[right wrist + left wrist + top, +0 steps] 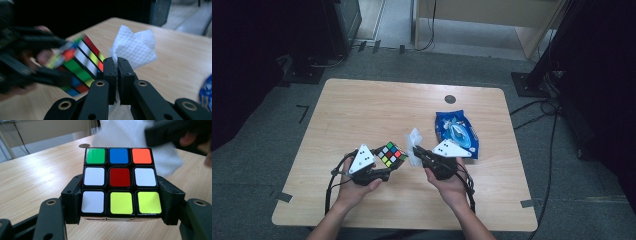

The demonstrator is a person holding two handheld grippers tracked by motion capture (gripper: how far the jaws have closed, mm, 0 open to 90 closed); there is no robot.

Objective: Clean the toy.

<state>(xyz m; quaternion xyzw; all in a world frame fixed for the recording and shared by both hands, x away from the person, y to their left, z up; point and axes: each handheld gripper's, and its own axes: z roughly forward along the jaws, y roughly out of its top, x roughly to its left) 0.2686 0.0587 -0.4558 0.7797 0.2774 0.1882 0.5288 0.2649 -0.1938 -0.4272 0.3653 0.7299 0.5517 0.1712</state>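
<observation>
A colour-scrambled puzzle cube (392, 154) is clamped between the jaws of my left gripper (387, 165), held just above the wooden table (362, 110). In the left gripper view the cube (120, 181) fills the centre, with a black pad (72, 202) pressed on each side. My right gripper (418, 154) is shut on a crumpled white wipe (414, 145), right beside the cube. From the right gripper view, the wipe (133, 48) sticks up out of the closed jaws and the cube (80, 67) lies to their left.
A blue wipe packet (456, 133) lies flat on the table behind my right hand. A small round dark cap (450, 99) sits in the tabletop near the far edge. Cables and dark stands surround the table on the floor.
</observation>
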